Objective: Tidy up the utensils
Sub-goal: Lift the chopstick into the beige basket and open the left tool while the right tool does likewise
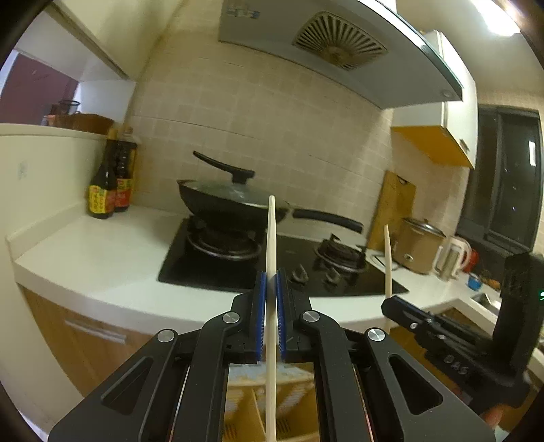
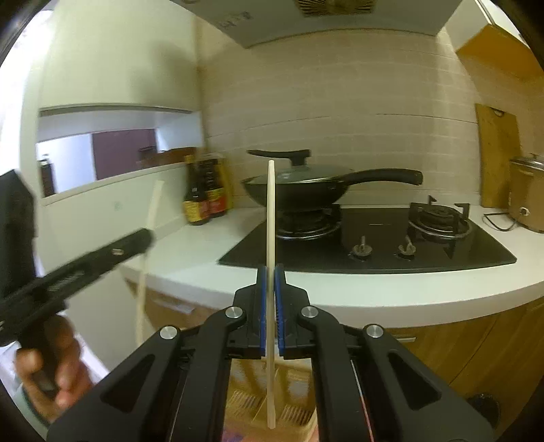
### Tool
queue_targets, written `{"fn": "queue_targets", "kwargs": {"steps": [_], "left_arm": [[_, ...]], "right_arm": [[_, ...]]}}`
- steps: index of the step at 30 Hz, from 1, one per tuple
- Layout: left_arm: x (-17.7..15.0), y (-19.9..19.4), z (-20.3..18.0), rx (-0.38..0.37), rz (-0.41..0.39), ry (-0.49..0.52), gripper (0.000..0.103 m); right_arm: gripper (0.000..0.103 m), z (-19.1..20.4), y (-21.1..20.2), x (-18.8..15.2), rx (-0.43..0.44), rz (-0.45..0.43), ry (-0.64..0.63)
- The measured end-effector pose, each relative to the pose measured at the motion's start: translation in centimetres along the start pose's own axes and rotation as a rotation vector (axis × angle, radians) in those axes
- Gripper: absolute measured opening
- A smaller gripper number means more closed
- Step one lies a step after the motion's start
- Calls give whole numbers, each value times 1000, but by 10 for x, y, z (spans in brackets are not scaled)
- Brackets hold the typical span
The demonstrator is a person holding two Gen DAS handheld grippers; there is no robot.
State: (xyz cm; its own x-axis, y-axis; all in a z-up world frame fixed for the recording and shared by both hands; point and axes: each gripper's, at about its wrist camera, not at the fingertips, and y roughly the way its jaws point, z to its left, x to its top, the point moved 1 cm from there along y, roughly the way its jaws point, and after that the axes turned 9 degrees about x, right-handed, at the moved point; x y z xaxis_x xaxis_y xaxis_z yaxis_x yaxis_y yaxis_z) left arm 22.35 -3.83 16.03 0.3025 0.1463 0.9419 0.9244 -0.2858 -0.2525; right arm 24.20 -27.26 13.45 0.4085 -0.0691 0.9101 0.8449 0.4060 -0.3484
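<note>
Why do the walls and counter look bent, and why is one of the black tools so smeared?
Both views come through fisheye lenses, so the counter and tiled wall bow and the corners go dark. In the right wrist view the left gripper and hand are smeared by motion blur; the chopstick between the near pads is sharp. In the left wrist view a ceiling light glares white.

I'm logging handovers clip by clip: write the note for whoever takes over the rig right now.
Left gripper: shut on a pale chopstick, held upright.
Right gripper: shut on a second chopstick, also upright.
Both are held in the air in front of the stove; a slatted wooden tray shows below.
Done: both chopsticks picked up.
Left: set them down in their place; I can't tell which compartment.
</note>
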Motion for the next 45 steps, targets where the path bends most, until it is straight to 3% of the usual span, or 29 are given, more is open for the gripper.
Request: {"fn": "queue_targets", "kwargs": {"steps": [8, 16, 21, 22, 24, 28, 30, 32, 33, 37, 45], "left_arm": [[-10, 18, 14, 36, -52, -30, 4], [-46, 22, 16, 128, -75, 5, 5], [-59, 10, 26, 93, -43, -2, 5], [-60, 7, 28, 73, -29, -13, 7], [-61, -1, 32, 40, -8, -25, 26], [-61, -30, 37, -3, 21, 4, 36], [-63, -49, 37, -17, 32, 28, 54], [-67, -71, 38, -18, 28, 47, 66], [-70, -83, 40, -25, 36, 52, 66], [-86, -112, 48, -31, 128, 37, 66], [-166, -127, 49, -20, 458, 85, 66]], "right_arm": [[3, -1, 25, -13, -117, -13, -71], [3, -3, 17, -45, -110, -78, -22], [3, 6, 6, -64, -149, -64, -46], [4, 5, 2, -66, -148, -57, -35], [6, 5, -9, -70, -142, -28, -19], [8, 6, -41, -78, -90, 20, 33], [10, 9, -59, -84, -82, 30, 57], [21, 13, -82, -94, -68, 49, 85], [24, 16, -92, -99, -74, 57, 96], [54, 29, -131, -124, -102, 103, 140], [54, 41, -152, -199, -183, 462, 219]]}}
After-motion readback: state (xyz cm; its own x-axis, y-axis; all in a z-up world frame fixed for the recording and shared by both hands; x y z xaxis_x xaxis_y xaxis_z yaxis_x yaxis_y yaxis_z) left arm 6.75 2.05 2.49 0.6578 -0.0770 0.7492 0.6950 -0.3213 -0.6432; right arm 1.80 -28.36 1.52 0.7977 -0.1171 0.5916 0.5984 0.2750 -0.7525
